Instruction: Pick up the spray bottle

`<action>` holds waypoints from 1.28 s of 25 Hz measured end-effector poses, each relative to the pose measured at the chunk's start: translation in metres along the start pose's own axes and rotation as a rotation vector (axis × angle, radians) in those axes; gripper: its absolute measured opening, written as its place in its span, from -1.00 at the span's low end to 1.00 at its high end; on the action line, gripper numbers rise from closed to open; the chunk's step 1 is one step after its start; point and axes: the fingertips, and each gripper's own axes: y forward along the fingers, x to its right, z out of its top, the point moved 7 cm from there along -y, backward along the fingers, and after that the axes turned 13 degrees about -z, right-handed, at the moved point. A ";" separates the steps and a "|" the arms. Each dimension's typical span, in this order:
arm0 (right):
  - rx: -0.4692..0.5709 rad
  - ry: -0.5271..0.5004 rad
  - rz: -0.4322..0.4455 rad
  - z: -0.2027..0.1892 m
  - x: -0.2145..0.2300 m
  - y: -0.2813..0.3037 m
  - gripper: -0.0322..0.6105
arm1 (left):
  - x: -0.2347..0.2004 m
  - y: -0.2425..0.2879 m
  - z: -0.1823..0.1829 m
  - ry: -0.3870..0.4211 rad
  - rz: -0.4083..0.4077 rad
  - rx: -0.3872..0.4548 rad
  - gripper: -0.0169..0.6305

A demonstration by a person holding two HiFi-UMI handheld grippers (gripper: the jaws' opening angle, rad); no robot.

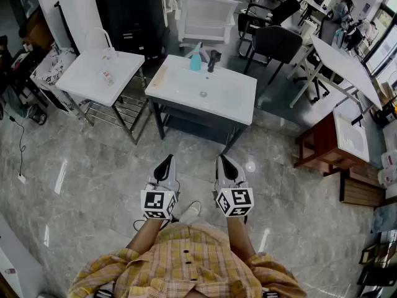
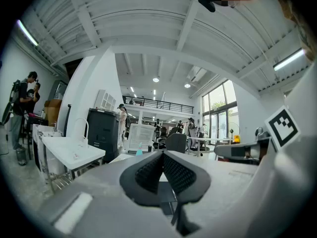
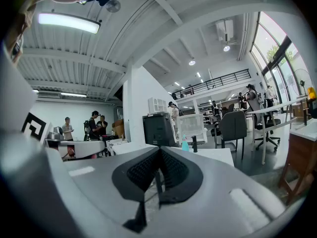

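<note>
A light-blue spray bottle (image 1: 196,58) stands upright at the far edge of a white washbasin counter (image 1: 180,89), next to a black faucet (image 1: 213,60). It shows small in the right gripper view (image 3: 184,144) and in the left gripper view (image 2: 139,150). My left gripper (image 1: 165,161) and right gripper (image 1: 224,161) are held side by side close to my body, well short of the counter. Both point level toward the counter, and both are shut with nothing between the pads.
A second white basin (image 1: 99,76) on a metal rack stands left of the counter. Behind it are a black cabinet (image 1: 133,11), a white crate-like chair (image 1: 208,18) and office chairs (image 1: 275,44). A wooden-framed basin (image 1: 338,141) sits at the right. People stand far off at the left (image 2: 23,108).
</note>
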 end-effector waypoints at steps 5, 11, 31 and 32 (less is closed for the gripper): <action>-0.003 0.002 0.003 0.005 0.003 0.017 -0.93 | -0.011 0.014 0.006 0.005 0.004 -0.002 -0.95; 0.007 0.019 0.008 0.006 0.011 0.035 -0.93 | -0.016 0.032 0.002 0.007 0.002 -0.007 -0.95; 0.029 0.071 0.067 0.009 0.048 0.103 -0.93 | -0.014 0.116 0.006 0.086 -0.043 -0.042 -0.95; 0.028 0.074 0.063 0.008 0.049 0.106 -0.92 | -0.015 0.118 0.006 0.088 -0.046 -0.043 -0.95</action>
